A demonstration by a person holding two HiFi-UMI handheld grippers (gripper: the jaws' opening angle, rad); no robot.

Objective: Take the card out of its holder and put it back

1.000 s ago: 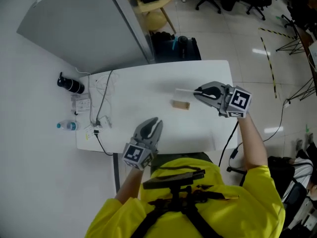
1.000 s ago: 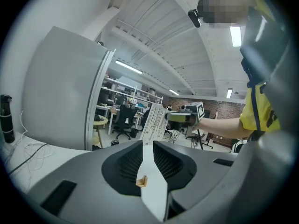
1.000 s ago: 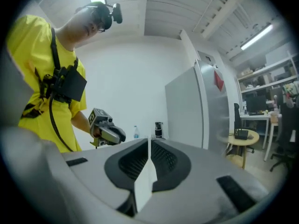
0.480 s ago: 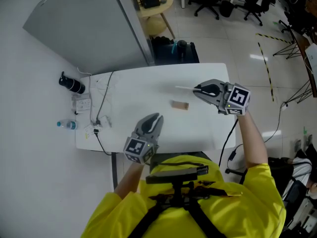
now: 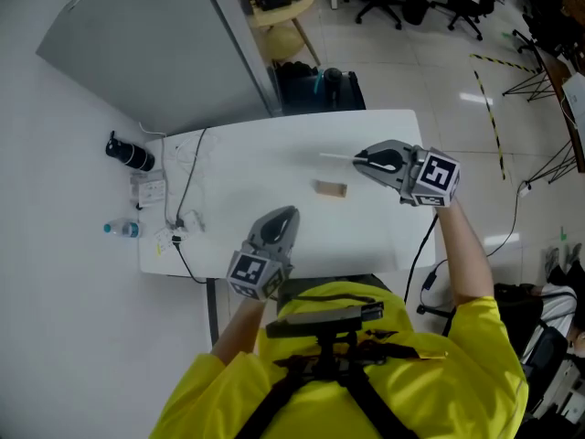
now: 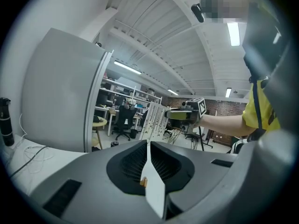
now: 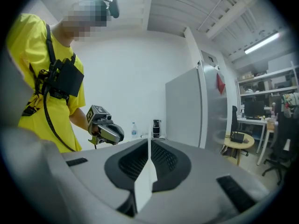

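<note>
The card (image 5: 336, 156) — pinched by the right gripper (image 5: 359, 162), left gripper (image 5: 284, 214) shut, empty — is best squared above the holder (image 5: 331, 188) midway between the table (image 5: 247, 167) edges.

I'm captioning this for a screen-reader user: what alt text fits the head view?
Seen from above, a person in a yellow shirt holds a thin white card in the right gripper over a white table, near a small tan holder lying on it. The left gripper, shut and empty, is at the table's near edge.

Card (image 5: 335, 156) in right tongs (image 5: 357, 161)
</note>
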